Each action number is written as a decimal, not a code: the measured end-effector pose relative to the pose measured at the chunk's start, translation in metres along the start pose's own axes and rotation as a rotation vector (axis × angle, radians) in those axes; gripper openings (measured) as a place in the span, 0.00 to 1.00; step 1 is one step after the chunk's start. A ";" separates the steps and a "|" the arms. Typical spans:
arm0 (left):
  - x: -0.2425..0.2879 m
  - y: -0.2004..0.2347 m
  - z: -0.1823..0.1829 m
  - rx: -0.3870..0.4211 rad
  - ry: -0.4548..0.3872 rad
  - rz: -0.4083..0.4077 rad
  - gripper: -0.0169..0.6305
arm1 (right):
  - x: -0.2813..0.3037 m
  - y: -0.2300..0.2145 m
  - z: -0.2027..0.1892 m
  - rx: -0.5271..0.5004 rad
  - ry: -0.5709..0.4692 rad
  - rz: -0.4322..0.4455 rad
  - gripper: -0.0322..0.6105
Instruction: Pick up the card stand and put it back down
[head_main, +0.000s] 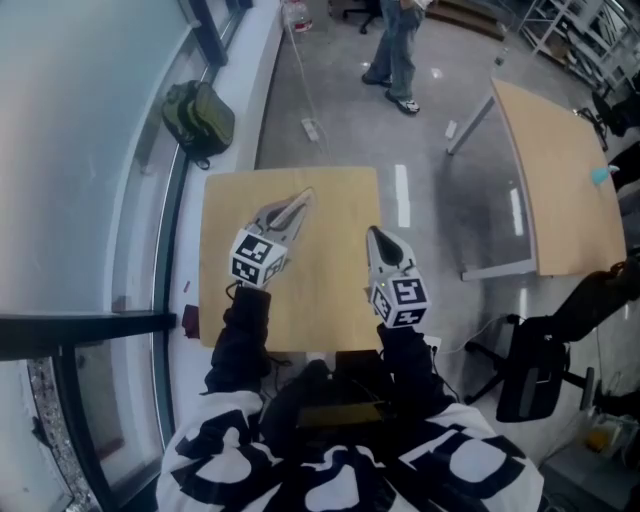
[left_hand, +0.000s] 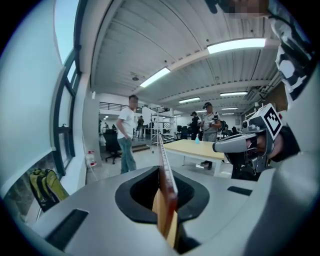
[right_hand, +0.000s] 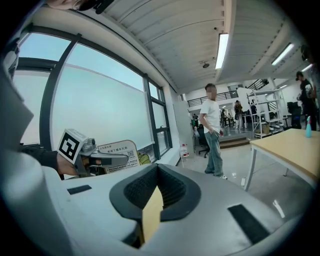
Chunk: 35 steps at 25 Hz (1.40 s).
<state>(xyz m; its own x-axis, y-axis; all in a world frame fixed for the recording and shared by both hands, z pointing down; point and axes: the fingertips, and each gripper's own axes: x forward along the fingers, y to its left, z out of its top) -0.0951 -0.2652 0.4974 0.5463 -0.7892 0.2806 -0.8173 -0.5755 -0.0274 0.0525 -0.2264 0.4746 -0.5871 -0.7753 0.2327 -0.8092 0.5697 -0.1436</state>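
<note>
Two tools above the tabletop — left hand-held gripper clamps the card stand, right hand-held gripper closed, empty.

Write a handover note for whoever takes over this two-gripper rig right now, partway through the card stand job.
Left gripper: jaws shut on the card stand, gripping it by its thin edge.
Right gripper: jaws shut with nothing in them, beside the left one over the table.
Card stand: held in the left jaws above the wooden table. It looks lifted clear, though contact with the top cannot be ruled out.
Done: the stand is picked up.
Left: set it down upright on the table, open the left jaws and back away.
</note>
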 end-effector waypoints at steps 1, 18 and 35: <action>0.011 0.001 -0.004 0.004 0.011 -0.025 0.07 | 0.004 -0.007 -0.004 0.006 0.009 0.001 0.07; 0.178 0.040 -0.087 0.012 0.130 -0.354 0.07 | 0.095 -0.085 -0.080 0.037 0.144 0.072 0.07; 0.239 0.018 -0.151 -0.028 0.216 -0.669 0.07 | 0.121 -0.098 -0.128 0.052 0.194 0.154 0.07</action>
<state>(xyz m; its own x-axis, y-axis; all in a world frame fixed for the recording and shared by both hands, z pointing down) -0.0071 -0.4320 0.7093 0.8871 -0.2059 0.4131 -0.3248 -0.9143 0.2419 0.0638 -0.3409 0.6396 -0.6924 -0.6112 0.3834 -0.7137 0.6581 -0.2399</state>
